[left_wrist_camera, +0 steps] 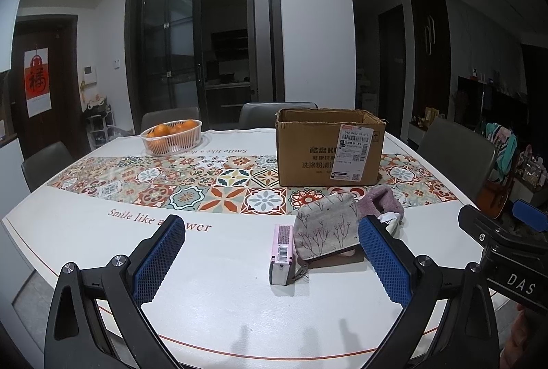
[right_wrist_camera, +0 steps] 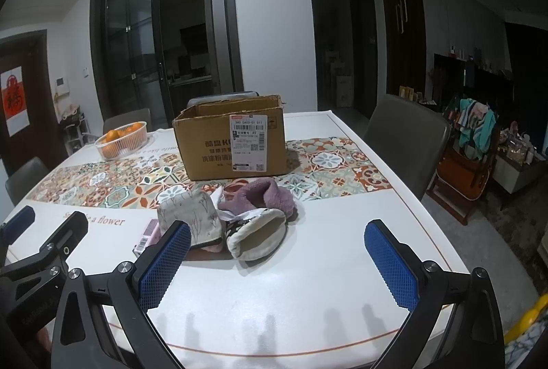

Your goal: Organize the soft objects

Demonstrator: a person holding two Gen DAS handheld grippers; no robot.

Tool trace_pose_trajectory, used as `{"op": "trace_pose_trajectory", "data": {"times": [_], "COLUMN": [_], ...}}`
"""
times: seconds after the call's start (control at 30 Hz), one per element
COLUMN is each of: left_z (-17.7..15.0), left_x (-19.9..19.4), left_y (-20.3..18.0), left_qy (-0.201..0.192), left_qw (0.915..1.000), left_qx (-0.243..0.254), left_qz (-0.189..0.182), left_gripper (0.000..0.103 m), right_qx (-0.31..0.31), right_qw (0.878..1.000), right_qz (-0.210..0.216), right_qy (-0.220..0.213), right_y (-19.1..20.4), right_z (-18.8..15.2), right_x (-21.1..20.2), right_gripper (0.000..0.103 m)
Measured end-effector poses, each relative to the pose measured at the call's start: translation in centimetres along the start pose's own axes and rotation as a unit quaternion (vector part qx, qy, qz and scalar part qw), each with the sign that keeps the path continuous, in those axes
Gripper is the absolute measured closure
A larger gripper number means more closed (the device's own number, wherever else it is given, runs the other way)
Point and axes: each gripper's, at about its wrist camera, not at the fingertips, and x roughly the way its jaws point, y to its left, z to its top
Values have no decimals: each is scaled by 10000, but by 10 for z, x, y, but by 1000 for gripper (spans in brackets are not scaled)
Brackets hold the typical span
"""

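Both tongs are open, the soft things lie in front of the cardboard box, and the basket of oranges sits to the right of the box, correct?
Not quite: the basket of oranges sits to the left of the cardboard box, as the left wrist view shows. The rest holds: both tongs are open, and the soft things lie in front of the box.

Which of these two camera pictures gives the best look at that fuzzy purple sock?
The right wrist view: the purple sock lies in full sight behind a cream-lined pouch. In the left wrist view only its top shows; a finger of the left gripper covers the rest.
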Motion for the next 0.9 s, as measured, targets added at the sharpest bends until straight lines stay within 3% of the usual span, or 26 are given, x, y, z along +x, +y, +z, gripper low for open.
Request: {"op": "trace_pose_trajectory", "data": {"times": [0.9], "left_z": [-2], "left_x": [1], "left_y": [1], "left_qy": [25], "left_qw": [10000], "left_qx": [-13], "left_qz": [-39], "left_gripper": [0], "right_qx": [-12], "right_qw": [10000], "right_qz": [-7], "right_qy": [3], "right_y": [0], "right_z": [0], "right_x": [1], "right_gripper": [0]}}
